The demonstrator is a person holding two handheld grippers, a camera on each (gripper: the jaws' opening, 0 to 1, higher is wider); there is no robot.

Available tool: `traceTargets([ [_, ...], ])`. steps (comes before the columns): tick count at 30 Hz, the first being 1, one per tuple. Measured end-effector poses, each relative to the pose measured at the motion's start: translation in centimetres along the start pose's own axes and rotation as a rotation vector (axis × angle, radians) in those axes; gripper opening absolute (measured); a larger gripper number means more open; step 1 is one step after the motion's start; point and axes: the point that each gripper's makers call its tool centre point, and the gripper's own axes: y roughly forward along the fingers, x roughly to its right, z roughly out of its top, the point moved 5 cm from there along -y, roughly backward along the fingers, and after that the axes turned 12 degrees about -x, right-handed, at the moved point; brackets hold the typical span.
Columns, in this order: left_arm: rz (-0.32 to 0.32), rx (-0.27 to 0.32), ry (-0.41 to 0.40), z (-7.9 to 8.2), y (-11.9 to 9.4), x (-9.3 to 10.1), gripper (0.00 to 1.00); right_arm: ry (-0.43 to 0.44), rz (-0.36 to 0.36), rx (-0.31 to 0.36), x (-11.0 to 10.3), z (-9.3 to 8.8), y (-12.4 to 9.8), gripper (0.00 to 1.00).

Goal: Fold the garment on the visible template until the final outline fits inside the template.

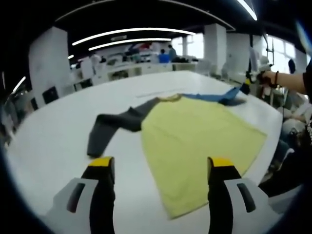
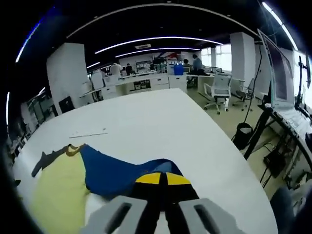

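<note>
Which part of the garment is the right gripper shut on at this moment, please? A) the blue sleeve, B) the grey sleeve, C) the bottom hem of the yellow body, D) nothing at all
A: in the right gripper view the right gripper has its jaws closed together on the end of the blue sleeve, which bunches up against the jaw tips.

The shirt (image 1: 195,141) lies spread on the table (image 1: 53,141), ahead of the left claw (image 1: 161,168) and between its jaws. One sleeve (image 1: 117,124) stretches ahead and to that claw's left. The other sleeve (image 2: 122,173) lies directly ahead of the right claw (image 2: 162,179), touching its tips.
</note>
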Motion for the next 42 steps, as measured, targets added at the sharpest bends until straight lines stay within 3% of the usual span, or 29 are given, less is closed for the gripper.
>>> traceTargets([
  [9,0.025,0.017,-0.011,0.2,-0.3,-0.4,0.86,0.018,0.073,0.047,-3.6,1.5,0.1,0.00],
  [18,-0.001,0.037,0.006,0.7,-0.6,-0.3,0.99,0.004,0.147,0.078,-7.3,2.8,0.3,0.00],
  [30,-0.035,0.047,0.023,1.6,-1.0,0.3,0.99,-0.026,0.217,0.066,-11.5,3.3,1.7,0.00],
  [42,-0.091,0.007,0.043,2.2,-1.0,1.2,0.99,-0.153,0.260,0.056,-16.9,2.8,3.3,0.00],
])
